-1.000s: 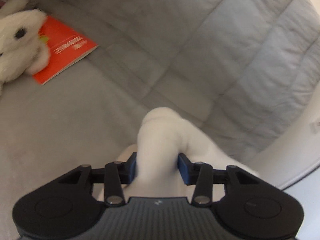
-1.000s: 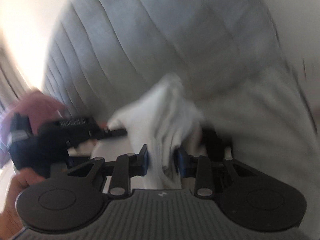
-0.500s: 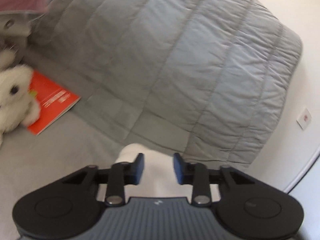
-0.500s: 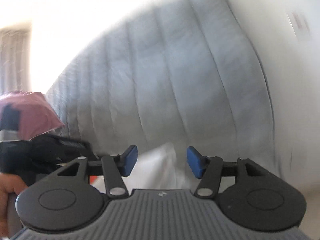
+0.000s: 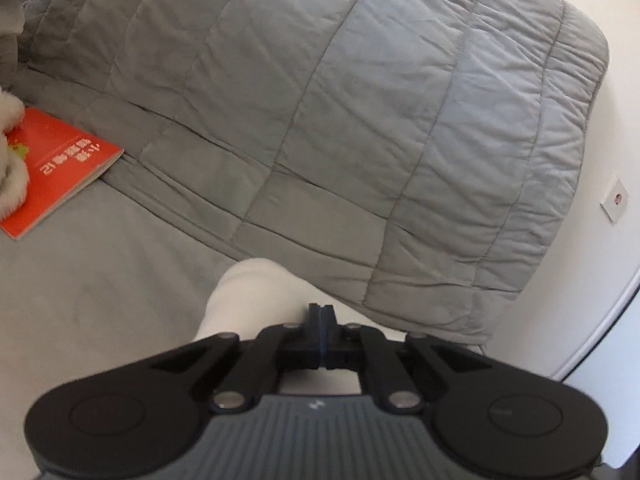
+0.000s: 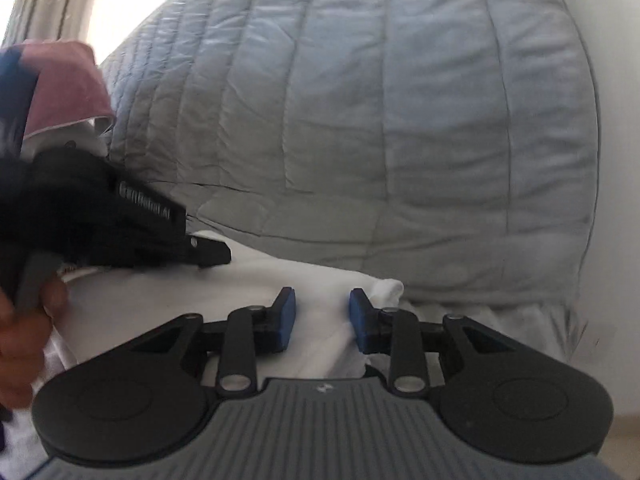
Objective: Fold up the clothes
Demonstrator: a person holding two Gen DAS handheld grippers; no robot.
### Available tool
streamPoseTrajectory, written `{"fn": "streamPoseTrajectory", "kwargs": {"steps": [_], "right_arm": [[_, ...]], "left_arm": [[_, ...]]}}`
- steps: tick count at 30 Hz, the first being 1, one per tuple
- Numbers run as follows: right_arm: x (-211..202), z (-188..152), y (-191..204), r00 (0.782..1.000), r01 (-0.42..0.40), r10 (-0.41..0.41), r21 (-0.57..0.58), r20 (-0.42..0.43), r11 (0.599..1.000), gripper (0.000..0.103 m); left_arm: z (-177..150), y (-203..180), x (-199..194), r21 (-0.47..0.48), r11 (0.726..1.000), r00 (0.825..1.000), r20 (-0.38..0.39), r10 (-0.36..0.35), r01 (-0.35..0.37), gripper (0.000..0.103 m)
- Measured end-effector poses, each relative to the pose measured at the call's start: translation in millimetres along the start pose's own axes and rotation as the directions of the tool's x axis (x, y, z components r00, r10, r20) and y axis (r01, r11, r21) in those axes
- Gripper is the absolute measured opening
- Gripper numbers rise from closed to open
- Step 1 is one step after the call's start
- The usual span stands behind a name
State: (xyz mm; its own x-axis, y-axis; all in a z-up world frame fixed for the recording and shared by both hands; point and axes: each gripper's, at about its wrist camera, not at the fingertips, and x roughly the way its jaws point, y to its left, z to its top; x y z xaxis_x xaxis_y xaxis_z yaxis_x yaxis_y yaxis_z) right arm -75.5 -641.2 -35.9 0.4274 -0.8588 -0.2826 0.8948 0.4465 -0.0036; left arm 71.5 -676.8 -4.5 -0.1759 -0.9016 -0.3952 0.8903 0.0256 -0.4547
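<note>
- Our left tool (image 5: 321, 312) has its blue pads pressed together; we cannot tell whether any cloth is caught between them.
- Our right tool (image 6: 322, 314) has just been closing, its pads still apart with a ridge of the white garment (image 6: 320, 280) between them.
- The garment lies on the bed (image 5: 92, 288) against the grey quilt (image 5: 360, 120).

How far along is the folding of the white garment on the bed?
Early stage. Done: the white garment lies on the bed beside the grey quilt. In hand: the left gripper is shut with no cloth visibly between its pads; the right gripper has been closing around a ridge of cloth. Left: no neat fold shows yet.
</note>
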Motion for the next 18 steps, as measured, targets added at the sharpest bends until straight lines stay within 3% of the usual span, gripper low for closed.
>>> {"fn": "streamPoseTrajectory", "kwargs": {"steps": [5, 10, 14, 17, 18], "right_arm": [[2, -2, 5, 1.000, 0.017, -0.017, -0.045, 0.002, 0.999, 0.035], [-8, 7, 1, 0.998, -0.019, 0.019, 0.004, 0.065, 1.000, 0.037], [-22, 20, -6, 0.994, -0.069, 0.064, 0.049, 0.093, 0.996, 0.046], [-26, 26, -17, 0.992, -0.110, 0.102, 0.113, 0.072, 0.988, 0.050], [-26, 28, -21, 0.991, -0.124, 0.117, 0.138, 0.062, 0.983, 0.051]], "left_arm": [[1, 3, -4, -0.051, 0.999, 1.000, 0.005, -0.005, 0.005, 0.003], [12, -2, -32, -0.077, 0.997, 0.999, 0.053, -0.008, 0.012, 0.003], [10, 2, -54, -0.103, 0.995, 0.995, 0.100, 0.024, -0.014, 0.005], [4, 11, -70, -0.162, 0.986, 0.991, 0.116, 0.070, -0.051, 0.020], [1, 14, -76, -0.181, 0.981, 0.989, 0.119, 0.090, -0.067, 0.033]]}}
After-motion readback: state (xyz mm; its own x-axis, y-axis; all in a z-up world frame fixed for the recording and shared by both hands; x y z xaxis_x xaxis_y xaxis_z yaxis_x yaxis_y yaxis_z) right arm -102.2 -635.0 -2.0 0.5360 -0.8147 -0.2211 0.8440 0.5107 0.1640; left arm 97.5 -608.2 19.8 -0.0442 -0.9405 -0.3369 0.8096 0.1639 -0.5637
